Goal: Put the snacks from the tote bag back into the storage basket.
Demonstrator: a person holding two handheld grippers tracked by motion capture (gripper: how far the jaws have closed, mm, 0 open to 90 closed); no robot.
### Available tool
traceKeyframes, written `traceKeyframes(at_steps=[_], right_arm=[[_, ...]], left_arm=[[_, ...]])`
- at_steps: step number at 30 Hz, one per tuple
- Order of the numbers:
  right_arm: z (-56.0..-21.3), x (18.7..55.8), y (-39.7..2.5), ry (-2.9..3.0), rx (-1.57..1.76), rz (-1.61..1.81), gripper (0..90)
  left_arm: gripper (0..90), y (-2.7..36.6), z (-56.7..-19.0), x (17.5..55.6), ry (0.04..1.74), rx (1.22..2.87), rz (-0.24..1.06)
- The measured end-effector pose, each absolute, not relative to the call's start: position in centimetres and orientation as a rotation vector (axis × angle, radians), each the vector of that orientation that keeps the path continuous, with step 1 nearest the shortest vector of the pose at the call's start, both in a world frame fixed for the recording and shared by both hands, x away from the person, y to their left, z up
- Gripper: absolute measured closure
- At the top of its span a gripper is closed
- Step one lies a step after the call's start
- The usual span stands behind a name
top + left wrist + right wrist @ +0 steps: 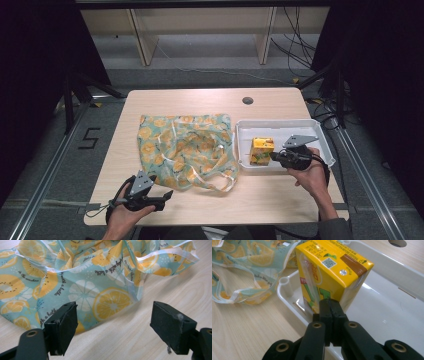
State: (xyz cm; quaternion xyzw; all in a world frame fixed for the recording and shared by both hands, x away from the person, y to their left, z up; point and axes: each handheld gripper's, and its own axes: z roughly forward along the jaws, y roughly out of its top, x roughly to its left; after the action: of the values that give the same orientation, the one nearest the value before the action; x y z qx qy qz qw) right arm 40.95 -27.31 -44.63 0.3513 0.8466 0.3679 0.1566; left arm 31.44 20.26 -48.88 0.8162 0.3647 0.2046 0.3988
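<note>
Left gripper (167,195) is being held wide open at the bag's (185,147) 7 o'clock corner, ready for pinching, while right gripper (272,156), jaws closed on nothing, is being pressed against the juice carton (261,150) at the tray's (300,124) 9 o'clock end.

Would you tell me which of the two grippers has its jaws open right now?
The left gripper, beside the lemon-print bag; its jaws stand wide apart, while the right gripper is shut.

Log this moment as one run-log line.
left gripper: open, at bag edge | right gripper: shut, by juice carton in tray

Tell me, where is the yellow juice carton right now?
In the high view, the yellow juice carton stands in the white tray at table right, beside the lemon-print bag, with the right gripper at it.
</note>
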Motion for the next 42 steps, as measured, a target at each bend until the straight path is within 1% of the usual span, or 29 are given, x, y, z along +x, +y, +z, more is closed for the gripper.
traceKeyframes(at_steps=[1,2,6,8,10,11,16,17,18,22,24,27,29,30,32,42], right_arm=[[-44.6,41.0,-27.3,2.421,1.010,1.064,90.0],[-44.6,41.0,-27.3,2.420,0.994,1.069,89.9],[-44.3,40.5,-26.5,2.427,0.964,1.085,85.2],[-44.1,40.2,-25.9,2.413,0.954,1.103,80.6],[-44.0,39.7,-25.3,2.411,0.956,1.132,73.9],[-43.8,39.5,-25.1,2.419,0.952,1.138,72.5],[-43.7,38.5,-24.5,2.388,0.944,1.227,60.7],[-43.8,38.4,-24.4,2.371,0.955,1.246,58.5],[-44.0,38.4,-24.2,2.365,0.970,1.265,56.2],[-44.6,38.5,-23.4,2.375,0.969,1.277,50.1],[-44.8,38.5,-23.0,2.386,0.953,1.282,47.1],[-44.8,38.4,-22.6,2.385,0.969,1.271,44.7],[-44.8,38.3,-22.4,2.384,0.977,1.279,43.7],[-44.9,38.4,-22.4,2.396,0.969,1.279,43.3],[-45.0,38.3,-22.2,2.404,0.994,1.273,41.4],[-45.6,38.4,-21.6,2.396,0.974,1.262,39.9]], left_arm=[[21.2,20.1,-49.0,31.4,0.940,2.031,0.509],[21.2,20.1,-49.0,31.4,0.938,2.035,0.508],[21.2,20.0,-49.0,31.4,0.956,2.017,0.504],[21.2,20.2,-49.0,31.4,0.946,2.023,0.510],[21.1,20.4,-48.8,31.5,0.933,2.055,0.514],[21.1,20.3,-48.8,31.5,0.947,2.040,0.494],[21.1,20.4,-48.8,31.5,0.935,2.051,0.498],[21.1,20.1,-49.0,31.4,0.963,2.003,0.492],[21.1,20.3,-48.9,31.4,0.941,2.021,0.502],[21.0,20.4,-48.7,31.5,0.926,2.050,0.504],[20.9,20.3,-48.9,31.4,0.943,2.020,0.498],[20.9,20.2,-48.9,31.5,0.949,2.007,0.495],[20.9,20.5,-48.7,31.5,0.926,2.058,0.497],[20.8,20.3,-48.8,31.5,0.947,2.041,0.483],[20.8,20.4,-48.7,31.5,0.923,2.053,0.498],[20.8,20.2,-48.8,31.3,0.947,2.032,0.489]])
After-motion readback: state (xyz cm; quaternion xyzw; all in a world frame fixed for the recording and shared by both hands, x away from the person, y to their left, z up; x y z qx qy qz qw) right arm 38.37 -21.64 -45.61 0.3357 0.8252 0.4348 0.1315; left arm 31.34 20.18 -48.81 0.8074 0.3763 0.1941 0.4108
